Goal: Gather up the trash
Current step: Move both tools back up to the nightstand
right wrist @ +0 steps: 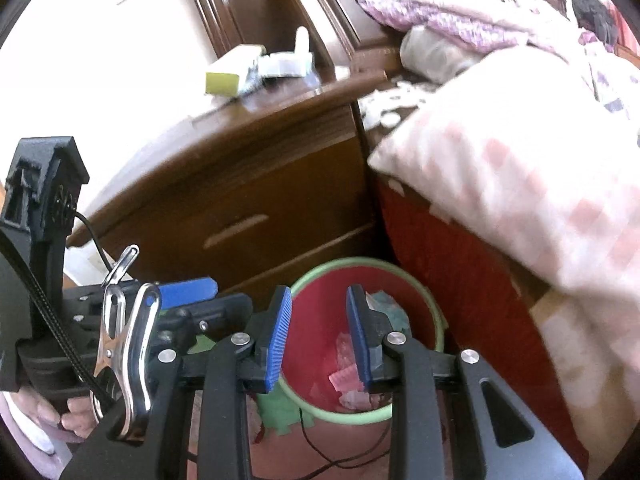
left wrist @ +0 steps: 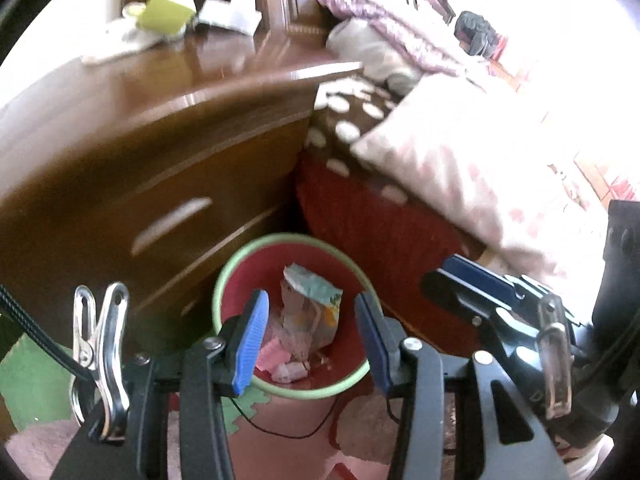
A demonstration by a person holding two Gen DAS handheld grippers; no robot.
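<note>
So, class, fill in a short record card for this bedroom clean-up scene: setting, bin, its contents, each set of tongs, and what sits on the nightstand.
setting: bedside corner between a wooden nightstand and a bed
bin: red bin with a pale green rim, standing on the floor
bin contents: a crumpled wrapper and pink scraps
left tongs: open, empty, above the bin
right tongs: open, empty, above the bin
nightstand top: yellow-green box and white items, blurred
</note>
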